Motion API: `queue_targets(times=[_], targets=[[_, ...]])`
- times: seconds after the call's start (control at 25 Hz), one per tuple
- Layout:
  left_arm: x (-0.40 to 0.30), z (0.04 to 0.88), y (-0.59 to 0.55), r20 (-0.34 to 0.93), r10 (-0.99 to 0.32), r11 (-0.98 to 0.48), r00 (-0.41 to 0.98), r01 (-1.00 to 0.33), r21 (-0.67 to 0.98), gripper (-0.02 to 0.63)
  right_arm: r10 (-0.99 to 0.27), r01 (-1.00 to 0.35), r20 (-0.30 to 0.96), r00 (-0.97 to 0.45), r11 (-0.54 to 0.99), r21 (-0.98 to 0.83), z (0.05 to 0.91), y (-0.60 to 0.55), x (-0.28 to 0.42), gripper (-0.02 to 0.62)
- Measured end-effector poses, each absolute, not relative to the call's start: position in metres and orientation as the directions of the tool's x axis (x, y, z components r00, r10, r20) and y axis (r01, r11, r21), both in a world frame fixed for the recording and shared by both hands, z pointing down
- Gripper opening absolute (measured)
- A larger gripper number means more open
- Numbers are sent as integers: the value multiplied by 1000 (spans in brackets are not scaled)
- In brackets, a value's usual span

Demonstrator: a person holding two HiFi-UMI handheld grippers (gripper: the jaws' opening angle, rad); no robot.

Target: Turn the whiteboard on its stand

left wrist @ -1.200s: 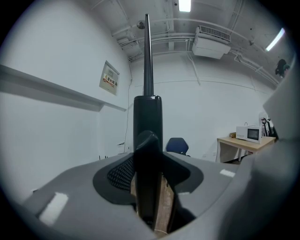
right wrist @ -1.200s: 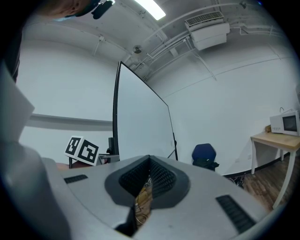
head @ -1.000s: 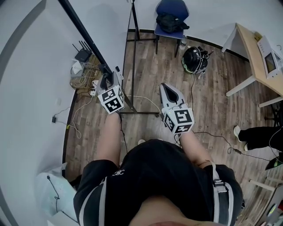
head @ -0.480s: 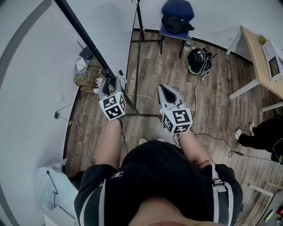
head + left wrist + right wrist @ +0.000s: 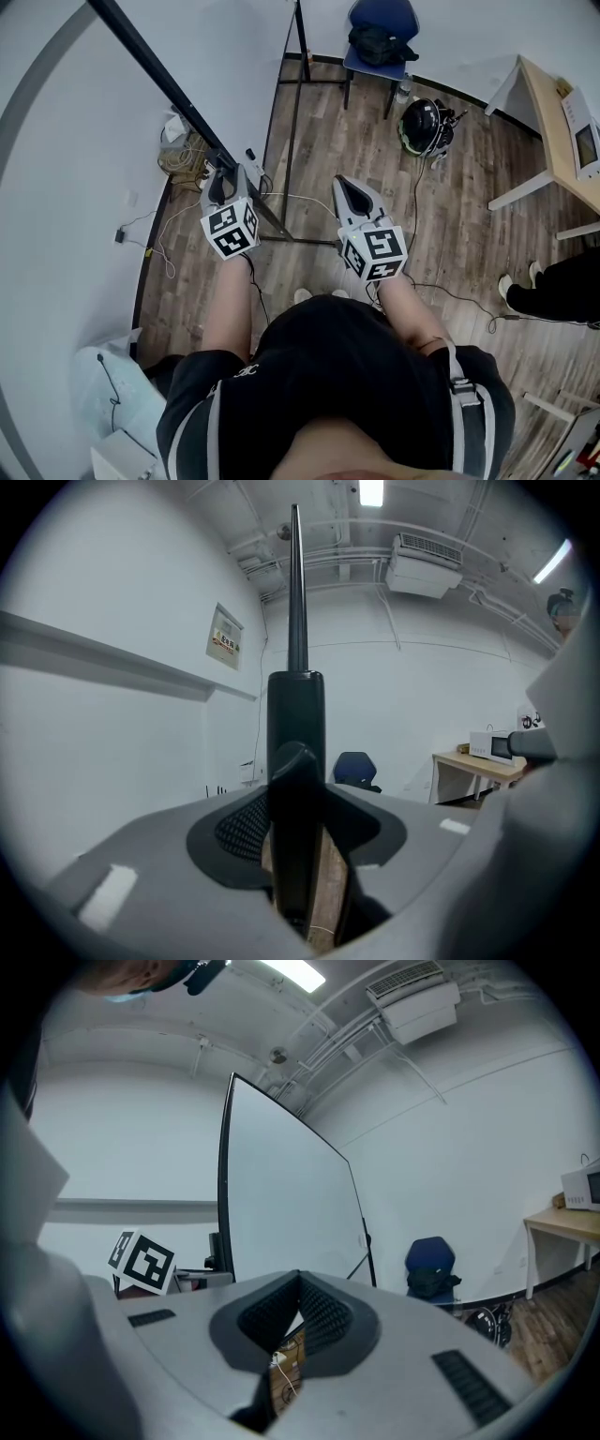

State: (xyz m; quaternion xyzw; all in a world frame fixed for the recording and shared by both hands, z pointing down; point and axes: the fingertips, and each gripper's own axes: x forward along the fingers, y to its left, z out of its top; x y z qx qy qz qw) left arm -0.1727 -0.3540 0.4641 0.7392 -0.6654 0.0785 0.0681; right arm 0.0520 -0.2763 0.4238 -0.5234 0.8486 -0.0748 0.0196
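Observation:
The whiteboard (image 5: 281,1213) stands on a black stand (image 5: 296,103). From the head view it shows as a thin black top edge (image 5: 150,67) slanting down to my left gripper (image 5: 225,178). That gripper is shut on the board's black frame (image 5: 296,761), which runs straight up between the jaws in the left gripper view. My right gripper (image 5: 349,187) hangs to the right of the board, apart from it, with its jaws together and nothing between them. The right gripper view faces the white surface and shows the left gripper's marker cube (image 5: 142,1260) beside the frame.
The stand's base bars (image 5: 300,240) lie on the wood floor under the grippers. Cables and a power strip (image 5: 183,145) sit by the left wall. A blue chair with a black bag (image 5: 380,37), a helmet (image 5: 422,127) and a wooden desk (image 5: 553,112) stand behind. Another person's leg (image 5: 553,286) is at right.
My left gripper, still shut on the frame, has moved a little left and toward me, and the board's top edge has swung leftward with it. The right gripper has hardly moved.

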Motion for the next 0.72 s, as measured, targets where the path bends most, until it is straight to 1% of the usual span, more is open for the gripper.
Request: queue_targets(times=[0.72], targets=[[-233,462,-313,147,-985,-88,87,-996,1,183,-839,-835,60,-540,526,-161,430,-291,18,5]])
